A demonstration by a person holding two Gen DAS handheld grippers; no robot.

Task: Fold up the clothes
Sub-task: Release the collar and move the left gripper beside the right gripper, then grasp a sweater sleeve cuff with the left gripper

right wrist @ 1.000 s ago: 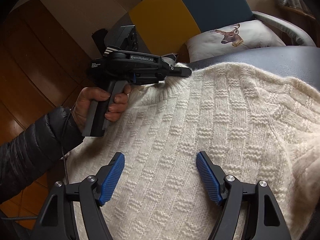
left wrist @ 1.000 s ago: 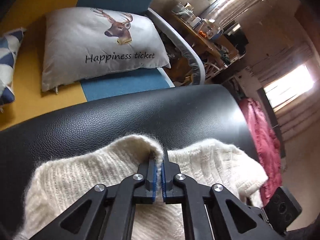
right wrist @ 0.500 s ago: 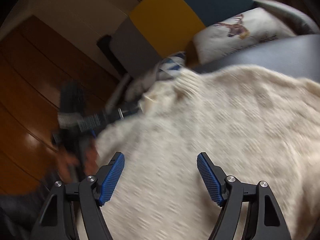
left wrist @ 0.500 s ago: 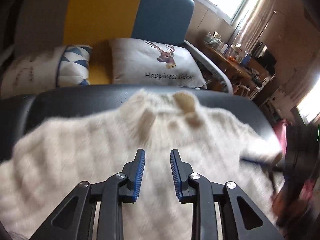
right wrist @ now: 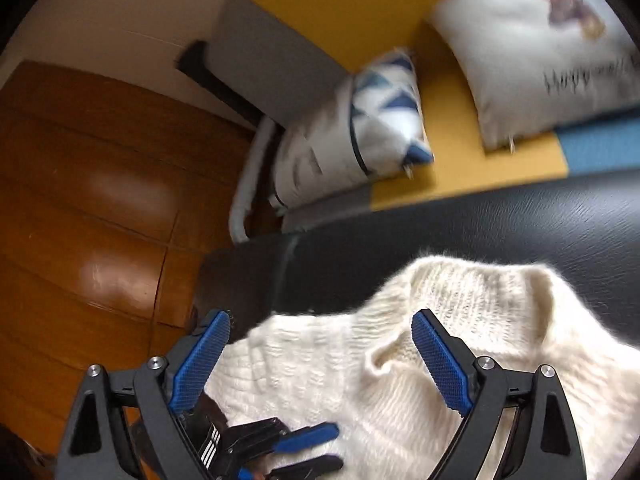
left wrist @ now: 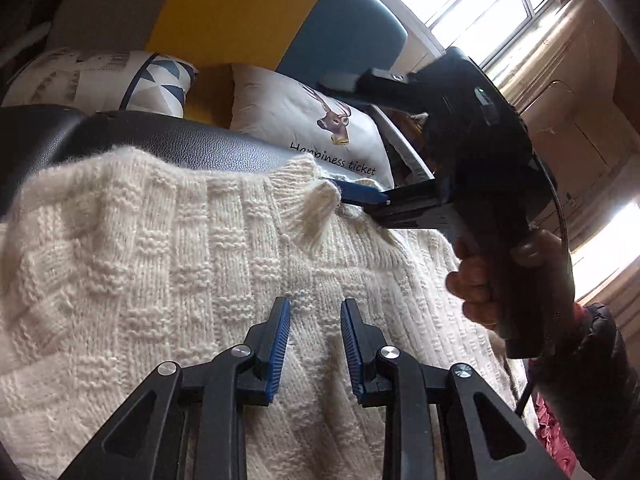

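Cream sweater (left wrist: pixel 168 264) lies spread on black leather seat (left wrist: pixel 168 144). Collar (left wrist: pixel 316 204) at far edge; body's long axis runs near to far. Left gripper (left wrist: pixel 314 320) hovers mid-body, jaws apart, empty. Right gripper (right wrist: pixel 320 360) straddles collar, jaws wide apart. Best: pinch collar edge squarely, avoid bunching.

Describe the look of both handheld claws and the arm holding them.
Both the left claw and right claw have black angular linkage arms, silver rivets and ribbed blue pads. The right hand grips a black pistol handle with a trailing cable; its sleeve is black and quilted.
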